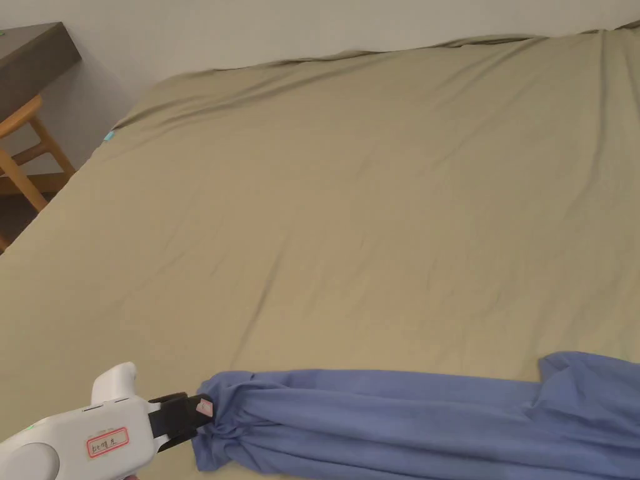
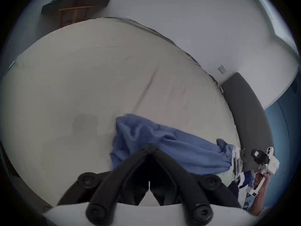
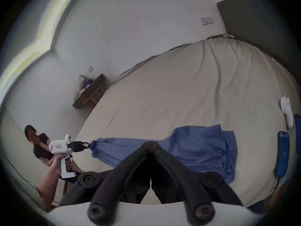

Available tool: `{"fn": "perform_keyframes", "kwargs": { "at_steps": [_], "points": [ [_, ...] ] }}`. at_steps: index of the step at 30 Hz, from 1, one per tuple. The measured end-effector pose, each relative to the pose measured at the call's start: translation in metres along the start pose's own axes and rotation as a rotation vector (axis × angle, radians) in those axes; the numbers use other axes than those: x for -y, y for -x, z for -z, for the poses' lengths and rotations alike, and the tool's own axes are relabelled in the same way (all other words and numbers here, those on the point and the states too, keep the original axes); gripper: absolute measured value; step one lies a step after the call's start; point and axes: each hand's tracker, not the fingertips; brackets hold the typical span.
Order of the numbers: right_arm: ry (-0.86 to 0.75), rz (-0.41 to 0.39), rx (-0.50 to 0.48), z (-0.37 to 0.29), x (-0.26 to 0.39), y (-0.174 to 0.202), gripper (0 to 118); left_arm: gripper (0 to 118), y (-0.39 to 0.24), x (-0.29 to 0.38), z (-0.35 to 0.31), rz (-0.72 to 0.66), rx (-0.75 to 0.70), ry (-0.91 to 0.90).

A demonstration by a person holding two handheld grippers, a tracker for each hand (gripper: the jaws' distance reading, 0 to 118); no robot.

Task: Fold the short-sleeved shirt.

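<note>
A blue short-sleeved shirt (image 1: 425, 419) lies bunched into a long band across the near edge of the tan bed sheet (image 1: 350, 206). My left gripper (image 1: 205, 409) is shut on the shirt's gathered left end. In the left gripper view its jaws (image 2: 149, 145) meet on the blue cloth (image 2: 179, 149). My right gripper (image 3: 150, 142) is shut, and the wider end of the shirt (image 3: 203, 144) lies on the bed beyond its tips. From the left gripper view, the right gripper (image 2: 258, 156) is held in a hand a little beyond the shirt's far end, apart from it.
A wooden chair (image 1: 28, 156) and a dark desk (image 1: 31, 56) stand left of the bed. A phone (image 3: 283, 153) and a white object (image 3: 287, 112) lie near the bed's right edge. A dark headboard (image 3: 260, 25) rises behind. Another person (image 3: 39, 146) sits past the bed's left side.
</note>
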Motion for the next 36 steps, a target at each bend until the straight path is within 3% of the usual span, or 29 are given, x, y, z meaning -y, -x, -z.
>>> {"fn": "perform_keyframes", "kwargs": {
  "at_steps": [3, 5, 6, 7, 8, 10, 12, 14, 16, 19, 22, 23, 24, 25, 27, 30, 34, 36],
  "points": [
    [0.021, -0.059, 0.051, -0.005, -0.006, 0.0, 2, 0, 0.011, -0.015, 0.004, 0.04, -0.035, 0.021],
    [0.025, -0.046, 0.038, -0.004, -0.006, -0.005, 2, 0, 0.023, -0.024, 0.009, 0.09, -0.047, 0.021],
    [0.031, -0.037, 0.036, -0.005, -0.008, -0.003, 2, 31, 0.03, -0.028, 0.015, 0.105, -0.031, 0.025],
    [0.034, -0.02, 0.035, -0.003, -0.007, -0.006, 2, 93, 0.025, -0.031, 0.013, 0.155, 0.01, -0.001],
    [0.038, -0.007, 0.039, -0.001, -0.006, -0.009, 2, 118, 0.028, -0.032, 0.017, 0.157, 0.077, -0.022],
    [0.04, 0.0, 0.063, 0.002, -0.004, -0.008, 2, 118, 0.044, -0.036, 0.026, 0.094, 0.181, -0.009],
    [0.044, 0.028, 0.044, 0.002, -0.002, -0.011, 2, 118, 0.035, -0.045, 0.04, -0.053, 0.207, 0.154],
    [0.036, 0.077, -0.013, 0.002, -0.001, -0.012, 2, 118, 0.025, -0.048, 0.052, -0.008, 0.153, 0.213],
    [0.038, 0.102, -0.036, 0.004, -0.001, -0.015, 2, 118, 0.022, -0.025, 0.067, 0.11, 0.183, 0.159],
    [0.038, 0.115, -0.033, 0.007, -0.002, -0.012, 2, 118, 0.011, -0.022, 0.085, 0.043, 0.256, 0.208],
    [0.036, 0.133, -0.055, 0.009, -0.003, -0.01, 2, 118, 0.007, -0.022, 0.093, 0.115, 0.194, 0.197],
    [0.036, 0.135, -0.062, 0.009, -0.003, -0.008, 2, 101, -0.003, -0.017, 0.085, 0.123, 0.166, 0.173],
    [0.036, 0.134, -0.068, 0.01, -0.004, -0.007, 2, 54, -0.003, -0.017, 0.078, 0.112, 0.127, 0.123],
    [0.036, 0.133, -0.071, 0.01, -0.004, -0.005, 2, 20, 0.0, -0.018, 0.076, 0.065, 0.166, 0.129],
    [0.038, 0.122, -0.07, 0.01, -0.005, 0.001, 2, 20, 0.01, -0.018, 0.074, -0.09, 0.295, 0.181],
    [0.043, 0.103, -0.065, 0.009, -0.007, 0.004, 2, 20, 0.011, -0.019, 0.06, -0.047, 0.28, 0.148],
    [0.031, 0.099, -0.064, 0.001, -0.012, 0.007, 2, 20, 0.032, -0.034, 0.036, -0.204, 0.386, 0.068],
    [0.023, 0.1, -0.067, -0.003, -0.015, 0.007, 2, 20, 0.042, -0.047, 0.022, -0.184, 0.319, 0.028]
  ]
}}
